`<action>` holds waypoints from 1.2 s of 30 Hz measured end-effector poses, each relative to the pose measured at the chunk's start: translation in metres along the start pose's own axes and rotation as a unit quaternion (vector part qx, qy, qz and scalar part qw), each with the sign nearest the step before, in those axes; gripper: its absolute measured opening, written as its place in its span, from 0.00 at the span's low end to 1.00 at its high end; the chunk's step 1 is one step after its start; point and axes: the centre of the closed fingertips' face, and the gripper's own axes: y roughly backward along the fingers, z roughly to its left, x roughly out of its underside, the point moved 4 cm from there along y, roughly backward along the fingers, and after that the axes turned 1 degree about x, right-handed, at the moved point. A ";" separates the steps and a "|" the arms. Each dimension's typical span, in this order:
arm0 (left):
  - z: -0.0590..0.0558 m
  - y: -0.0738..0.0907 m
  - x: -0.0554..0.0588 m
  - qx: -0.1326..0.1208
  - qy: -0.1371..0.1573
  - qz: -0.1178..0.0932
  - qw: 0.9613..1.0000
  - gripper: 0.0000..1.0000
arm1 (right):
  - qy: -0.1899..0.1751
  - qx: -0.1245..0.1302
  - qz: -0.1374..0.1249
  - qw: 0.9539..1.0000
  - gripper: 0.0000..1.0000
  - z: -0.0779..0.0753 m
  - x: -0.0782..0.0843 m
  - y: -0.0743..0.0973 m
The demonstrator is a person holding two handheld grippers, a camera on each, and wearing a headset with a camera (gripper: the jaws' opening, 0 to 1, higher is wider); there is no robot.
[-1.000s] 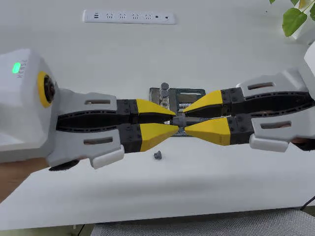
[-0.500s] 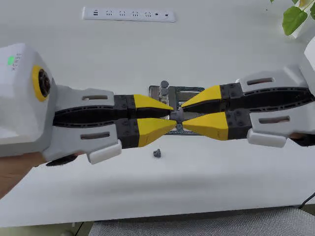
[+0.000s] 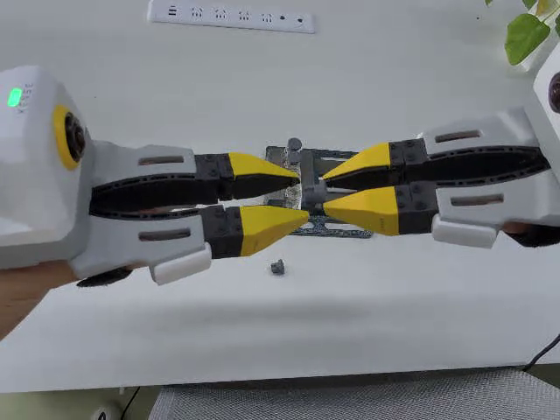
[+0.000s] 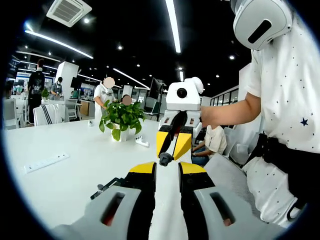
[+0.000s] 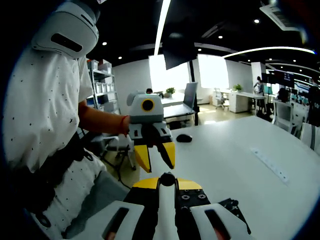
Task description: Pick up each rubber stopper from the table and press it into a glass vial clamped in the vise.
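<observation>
**Stopper position.** The right gripper (image 3: 323, 192) enters from the right of the head view. Its two fingers are closed on a gray stopper (image 3: 312, 191), which is pinched at the yellow tips in the middle of the frame, in front of the vise (image 3: 337, 161). In the right gripper view the same stopper sits at lower centre, wedged between the two tips and projecting past them.

**Left gripper.** The left gripper (image 3: 302, 196) enters from the left, tip to tip with the right one. Its fingers are parted with a clear gap between them and grip nothing. The held stopper lies just off their tips; contact cannot be told.

**Count.**
- Grippers: two.
- Stoppers: two. One is held; the loose stopper (image 3: 278, 267) rests on the bench (image 3: 394, 332), below centre of the head view and apart from all fingers.
- Vise: one. A gray cap (image 3: 295, 144) stands at its upper left corner. Whether a vial is under it cannot be told.
- Power strip (image 3: 232, 16): one, at the top edge.
</observation>
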 end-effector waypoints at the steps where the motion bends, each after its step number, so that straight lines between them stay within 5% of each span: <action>1: 0.002 0.001 0.001 -0.004 -0.001 0.002 1.000 0.16 | -0.002 0.005 0.004 1.000 0.06 -0.003 0.000 0.000; 11: 0.019 0.014 0.019 -0.049 -0.026 0.035 0.998 0.30 | -0.007 0.041 0.069 0.997 0.06 -0.035 0.005 -0.006; 17: 0.029 0.022 0.034 -0.075 -0.041 0.066 0.994 0.41 | -0.017 0.062 0.127 0.990 0.06 -0.057 0.015 -0.013; 26: 0.040 0.027 0.053 -0.100 -0.054 0.100 0.989 0.55 | -0.017 0.075 0.209 0.975 0.06 -0.087 0.031 -0.029; 36: 0.047 0.029 0.062 -0.119 -0.051 0.111 0.985 0.66 | 0.005 0.072 0.302 0.951 0.06 -0.107 0.058 -0.046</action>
